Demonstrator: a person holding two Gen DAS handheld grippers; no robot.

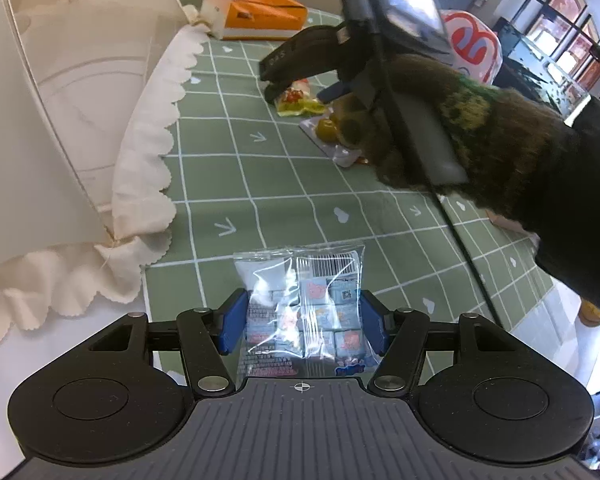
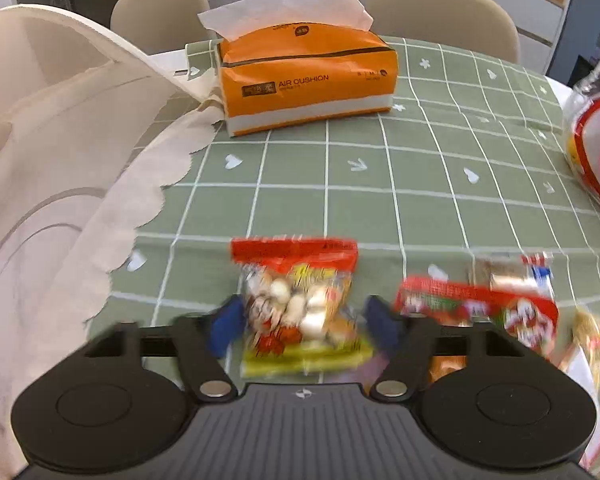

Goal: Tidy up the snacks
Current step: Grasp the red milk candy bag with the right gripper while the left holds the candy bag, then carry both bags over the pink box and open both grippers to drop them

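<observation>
A clear packet of small blue sweets [image 1: 300, 280] sits between the blue pads of my left gripper [image 1: 304, 324], which is shut on its sides just above the green checked tablecloth [image 1: 260, 184]. A red and yellow snack packet [image 2: 300, 304] lies on the cloth between the pads of my right gripper [image 2: 304, 326]. The left pad is at the packet's edge and a thin gap shows on the right, though this view is blurred. In the left wrist view, the right gripper [image 1: 276, 84] tilts down over that packet [image 1: 298, 102], held by a gloved hand [image 1: 440, 128].
A cream basket with a scalloped cloth liner [image 2: 40, 128] stands on the left. An orange tissue box [image 2: 304, 80] sits at the back. Several more snack packets [image 2: 480, 304] lie to the right, with a red and white bag [image 2: 596, 152] beyond. Two chairs stand behind the table.
</observation>
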